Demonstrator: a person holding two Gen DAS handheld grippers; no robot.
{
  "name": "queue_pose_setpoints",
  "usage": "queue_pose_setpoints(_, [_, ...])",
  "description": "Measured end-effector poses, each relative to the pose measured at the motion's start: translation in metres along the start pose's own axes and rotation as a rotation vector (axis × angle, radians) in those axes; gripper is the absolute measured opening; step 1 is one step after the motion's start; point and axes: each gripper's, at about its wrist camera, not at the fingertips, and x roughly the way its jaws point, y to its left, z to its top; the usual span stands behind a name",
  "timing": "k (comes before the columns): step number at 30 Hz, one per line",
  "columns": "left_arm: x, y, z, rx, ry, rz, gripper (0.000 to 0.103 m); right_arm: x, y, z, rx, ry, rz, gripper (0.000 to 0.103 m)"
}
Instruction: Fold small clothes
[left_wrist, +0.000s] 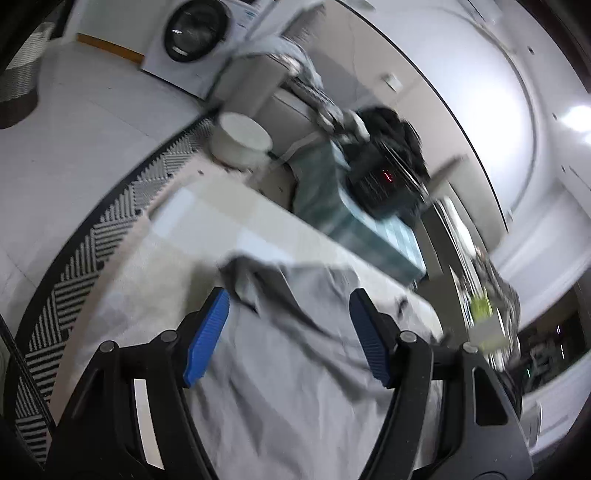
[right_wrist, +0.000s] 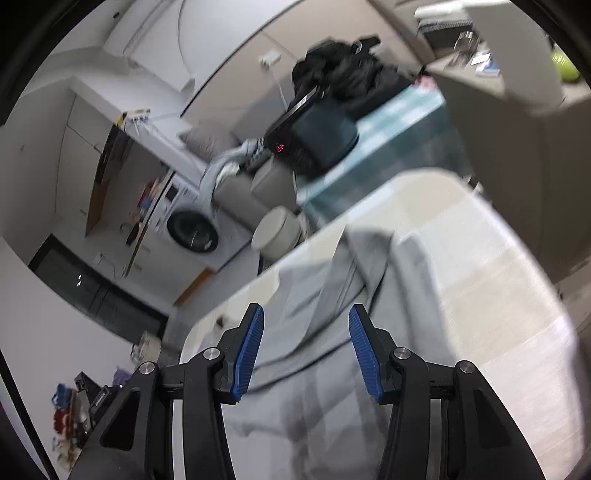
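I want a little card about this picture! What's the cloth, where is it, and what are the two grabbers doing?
cloth: grey garment, rumpled, partly folded
where: lying on the white table
left gripper: open above the garment, pinching nothing
right gripper: open above the garment, pinching nothing
behind table: white washing machine, round white tub
sharpness: both views blurred

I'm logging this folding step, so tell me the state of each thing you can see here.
Left gripper: open, holding nothing.
Right gripper: open, holding nothing.
Grey cloth garment: lying on the table, creased, partly folded over.
White front-loading washing machine: door closed.
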Motion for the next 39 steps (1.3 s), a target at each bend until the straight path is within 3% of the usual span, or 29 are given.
queue_pose_setpoints(2, [-0.004, -0.01, -0.025, 0.033, 0.046, -0.016, 0.064, 0.017, -0.001, -0.007, 0.026, 0.055, 0.006, 0.049])
queue_pose_setpoints(5, [0.02, -0.024, -0.045, 0.087, 0.156, -0.01, 0.064, 0.045, -0.009, -0.015, 0.092, 0.12, -0.004, 0.049])
queue_pose_setpoints(10, [0.069, -0.028, -0.052, 0.1, 0.219, 0.105, 0.064, 0.071, -0.015, -0.02, 0.111, 0.148, -0.055, 0.049])
queue_pose_setpoints(13, [0.088, -0.026, -0.048, 0.064, 0.206, 0.151, 0.06, 0.082, -0.011, -0.015, 0.076, 0.141, -0.08, 0.049])
queue_pose_setpoints(20, [0.106, -0.024, -0.012, 0.008, 0.184, 0.095, 0.057, 0.106, 0.002, 0.002, 0.079, 0.168, -0.046, 0.049])
queue_pose_setpoints(26, [0.093, -0.028, -0.001, 0.044, 0.184, 0.085, 0.057, 0.117, 0.007, 0.021, 0.12, 0.141, 0.027, 0.049])
queue_pose_setpoints(29, [0.085, -0.028, 0.003, 0.026, 0.175, 0.075, 0.057, 0.112, 0.007, 0.028, 0.135, 0.046, 0.127, 0.055])
queue_pose_setpoints(32, [0.072, -0.033, 0.006, 0.07, 0.153, 0.082, 0.057, 0.116, 0.01, 0.028, 0.068, 0.086, -0.031, 0.055])
queue_pose_setpoints(37, [0.068, -0.041, 0.004, 0.158, 0.235, 0.103, 0.057, 0.119, 0.014, 0.03, 0.034, 0.183, -0.039, 0.055])
queue_pose_setpoints(39, [0.07, -0.041, 0.001, 0.182, 0.282, 0.147, 0.057, 0.12, 0.015, 0.03, 0.008, 0.22, -0.066, 0.055])
